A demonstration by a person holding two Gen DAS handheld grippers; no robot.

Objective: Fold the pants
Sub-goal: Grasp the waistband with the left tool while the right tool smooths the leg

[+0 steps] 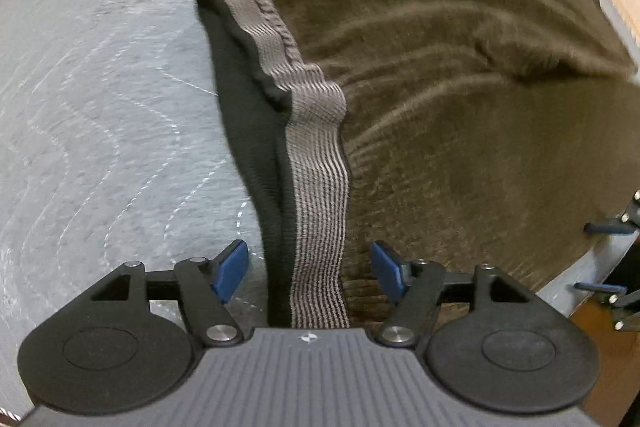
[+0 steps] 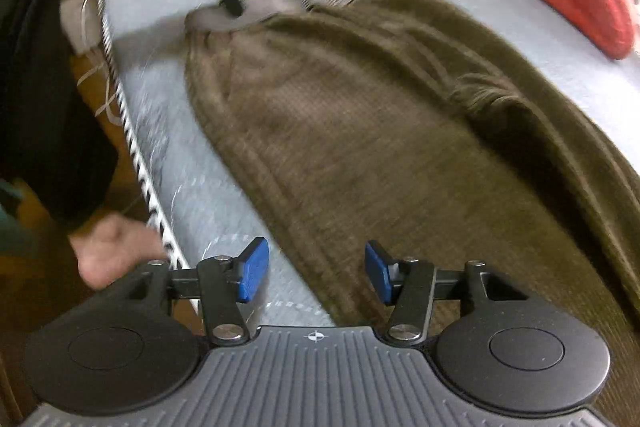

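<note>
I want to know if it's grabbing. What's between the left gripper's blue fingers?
The grey striped elastic waistband of the brown knitted pants lies between the left gripper's open fingers, untouched, in the left wrist view.

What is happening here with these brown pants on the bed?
A person is folding olive-brown pants on a grey mattress, with a gripper in each hand. The left gripper stands open over the striped waistband, its pads clear of it. The right gripper is open at the pants' near edge, holding nothing.
</note>
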